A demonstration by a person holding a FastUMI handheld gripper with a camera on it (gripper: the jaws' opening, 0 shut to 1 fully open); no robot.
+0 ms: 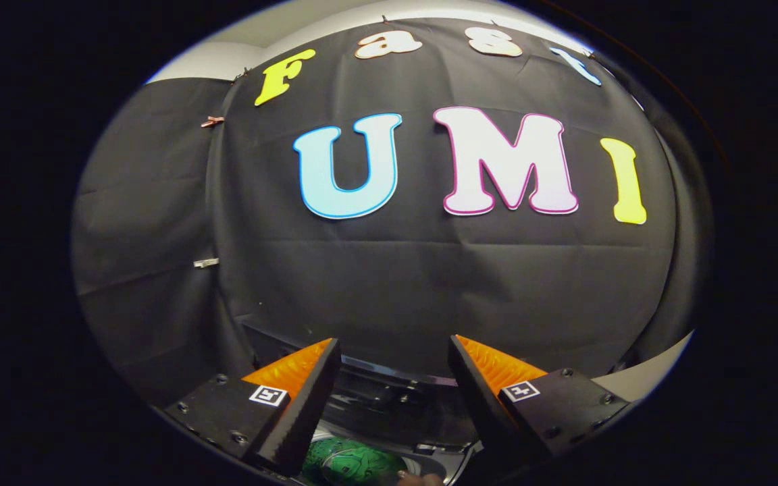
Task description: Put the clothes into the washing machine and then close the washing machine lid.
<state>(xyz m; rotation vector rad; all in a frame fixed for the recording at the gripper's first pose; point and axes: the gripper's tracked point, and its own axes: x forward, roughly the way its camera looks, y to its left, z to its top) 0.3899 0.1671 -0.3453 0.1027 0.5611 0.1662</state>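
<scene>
Black cloth wall [389, 283], creased and clipped [212, 121], pale wall [227, 57] above.

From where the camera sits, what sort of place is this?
Probably a small demo booth set up for laundry. A black cloth wall hangs behind, a washing machine sits below it with green clothes inside, and the open gripper hovers above, holding nothing.

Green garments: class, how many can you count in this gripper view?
1. A green garment lies below and between the open jaws of the gripper, in the washing machine; more may be hidden.
</scene>
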